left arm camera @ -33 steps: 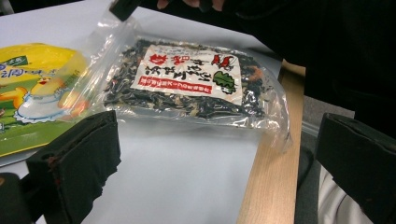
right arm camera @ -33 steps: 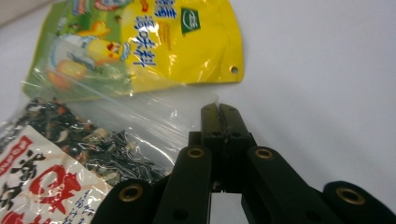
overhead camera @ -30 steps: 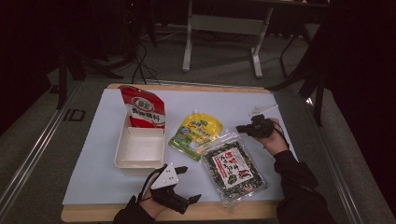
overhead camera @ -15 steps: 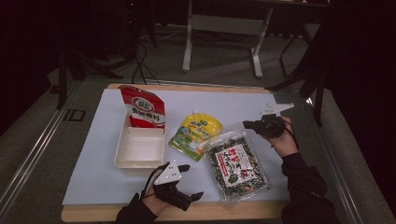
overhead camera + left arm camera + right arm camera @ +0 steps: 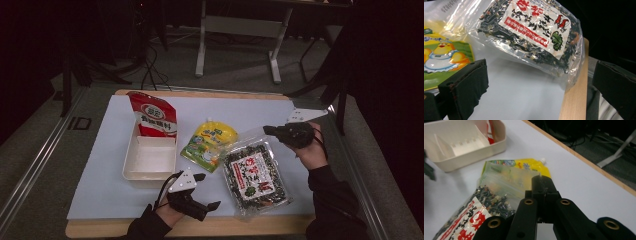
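Seaweed bag (image 5: 256, 176) lies flat just right of tray (image 5: 150, 161); its clear top corner is pinched in the clenched right gripper (image 5: 269, 131), above the yellow pouch (image 5: 210, 145). Grip is thin film only, so slip or tear is likely once weight is taken. Pouch could be dragged. Left gripper (image 5: 206, 191) is held released, empty, below tray.

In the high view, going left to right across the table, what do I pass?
White tray → left gripper → yellow pouch → clear bag of dark dried mix → right gripper, shut on that bag's top corner.
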